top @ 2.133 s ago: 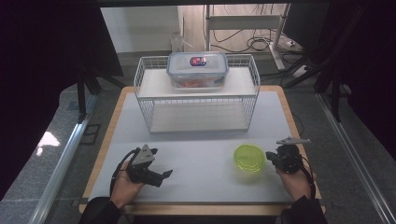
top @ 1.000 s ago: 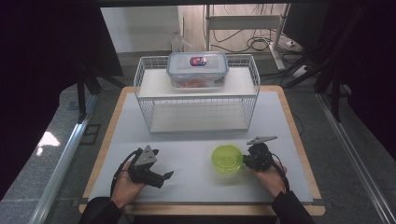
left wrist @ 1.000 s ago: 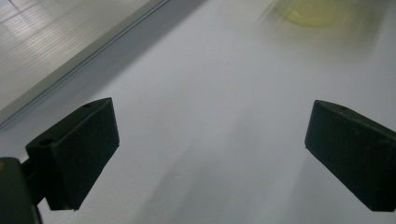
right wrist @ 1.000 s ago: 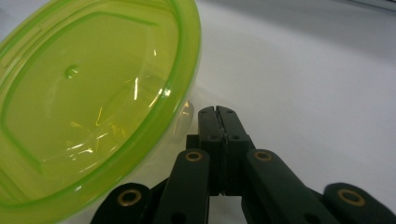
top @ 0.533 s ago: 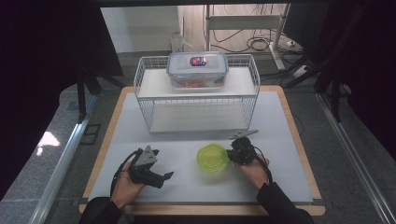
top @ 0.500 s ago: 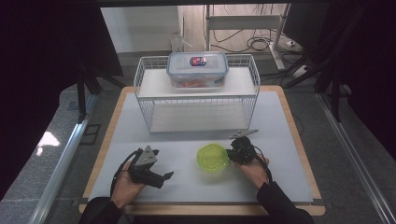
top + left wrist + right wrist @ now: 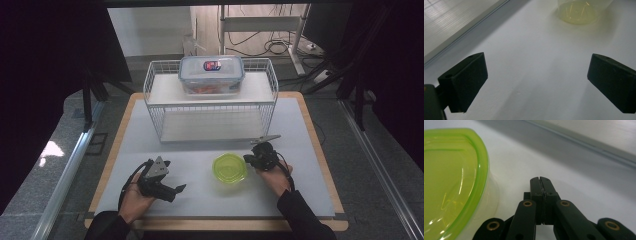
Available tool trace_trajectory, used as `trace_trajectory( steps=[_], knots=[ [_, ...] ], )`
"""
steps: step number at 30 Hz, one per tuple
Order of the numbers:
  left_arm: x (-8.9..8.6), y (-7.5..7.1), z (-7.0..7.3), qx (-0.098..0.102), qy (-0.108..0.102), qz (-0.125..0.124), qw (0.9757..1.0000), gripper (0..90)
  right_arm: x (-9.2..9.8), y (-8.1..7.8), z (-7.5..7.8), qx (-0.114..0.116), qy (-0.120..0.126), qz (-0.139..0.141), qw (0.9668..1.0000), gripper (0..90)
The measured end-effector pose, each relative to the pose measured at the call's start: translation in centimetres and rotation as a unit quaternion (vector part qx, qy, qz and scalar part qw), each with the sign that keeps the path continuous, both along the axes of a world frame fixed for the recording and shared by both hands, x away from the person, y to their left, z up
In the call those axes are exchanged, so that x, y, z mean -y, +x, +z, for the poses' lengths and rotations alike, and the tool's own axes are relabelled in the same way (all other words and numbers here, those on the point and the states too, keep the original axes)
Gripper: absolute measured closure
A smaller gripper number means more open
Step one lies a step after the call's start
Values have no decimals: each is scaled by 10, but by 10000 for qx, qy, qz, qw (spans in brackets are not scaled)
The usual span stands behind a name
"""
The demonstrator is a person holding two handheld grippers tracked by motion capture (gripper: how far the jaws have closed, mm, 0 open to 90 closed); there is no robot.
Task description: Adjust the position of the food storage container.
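High view: green lidded container (image 7: 229,169) sits on the white mat (image 7: 300,130), front-centre, in front of the wire rack (image 7: 210,107) that carries a clear lidded box (image 7: 211,74) on its upper shelf. My right gripper (image 7: 251,159) is just beside the container's right edge with jaws fully pinched together, nothing between them; contact I can't confirm. Right gripper view backs that up: pads (image 7: 541,185) pressed flat together, green rim (image 7: 484,165) right next to them. Left gripper (image 7: 176,190) rests near the front left of the mat, jaws spread wide and empty; left gripper view has the container (image 7: 579,12) well ahead of it. My read on handling: thin translucent plastic, looks empty, so light and likely to skate on this smooth mat (walls probably flex if squeezed hard). I'd take it across the rim where the lid stiffens it, or pinch the lid lip, not the rounded side wall
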State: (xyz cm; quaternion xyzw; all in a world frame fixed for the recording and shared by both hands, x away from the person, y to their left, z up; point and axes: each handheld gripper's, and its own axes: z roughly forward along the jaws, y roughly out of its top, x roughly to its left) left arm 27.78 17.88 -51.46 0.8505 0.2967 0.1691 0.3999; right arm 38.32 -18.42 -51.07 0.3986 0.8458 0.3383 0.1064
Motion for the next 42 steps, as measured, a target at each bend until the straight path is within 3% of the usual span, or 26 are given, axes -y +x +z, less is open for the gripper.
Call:
trace_trajectory(
  steps=[5, 10, 18, 22, 25, 28, 42],
  knots=[
    [0, 0, 0, 3, 13, 2, 10000, 28, 16, -12, 13, 179, 57, -60, 9998, 894],
    [0, 0, 0, 15, 8, 27, 10000, 29, 31, -38, 24, 192, 157, -83, 9997, 895],
    [1, -1, 0, 30, 32, 32, 10000, 29, 28, -87, 30, 184, 366, 319, 9986, 895],
    [1, -1, 0, 33, 36, 31, 10000, 29, 17, -98, 31, 156, 514, 628, 9966, 893],
    [2, 0, 0, 25, 47, 27, 10000, 28, 7, -98, 30, 179, 498, 803, 9954, 891],
    [2, 0, -1, 16, 50, 18, 10000, 29, 4, -94, 28, 219, 433, 804, 9956, 896],
    [3, 1, -2, -11, 78, -4, 10000, 29, 11, -63, 29, 376, 384, 377, 9978, 897]
  ],
)
